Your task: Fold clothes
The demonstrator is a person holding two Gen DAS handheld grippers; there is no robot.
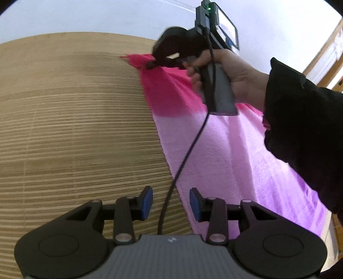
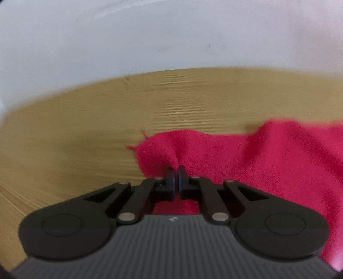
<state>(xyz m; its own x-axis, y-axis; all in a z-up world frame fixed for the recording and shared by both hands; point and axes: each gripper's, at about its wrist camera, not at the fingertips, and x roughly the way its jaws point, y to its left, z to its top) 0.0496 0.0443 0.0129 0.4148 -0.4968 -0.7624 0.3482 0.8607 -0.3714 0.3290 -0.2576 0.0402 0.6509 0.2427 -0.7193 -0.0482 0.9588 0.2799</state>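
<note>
A fleecy cloth [image 1: 214, 150], deep pink at the far end and fading to pale lilac nearer, lies flat on the wooden table [image 1: 75, 128]. My right gripper [image 1: 152, 64] sits at its far left corner. In the right wrist view that gripper [image 2: 176, 171] is shut on a puckered fold of the pink cloth [image 2: 257, 161] near the frayed corner. My left gripper [image 1: 171, 203] hovers open over the cloth's left edge, closer to the camera, with nothing pinched. Only the right gripper's black cable [image 1: 188, 146] hangs between its blue pads [image 1: 148, 202].
A hand [image 1: 235, 73] in a black sleeve [image 1: 300, 118] holds the right gripper's handle above the cloth. A white wall [image 1: 85, 17] stands behind the table's far edge. Bare striped wood [image 2: 85, 128] stretches left of the cloth. A wooden frame [image 1: 328, 47] shows at far right.
</note>
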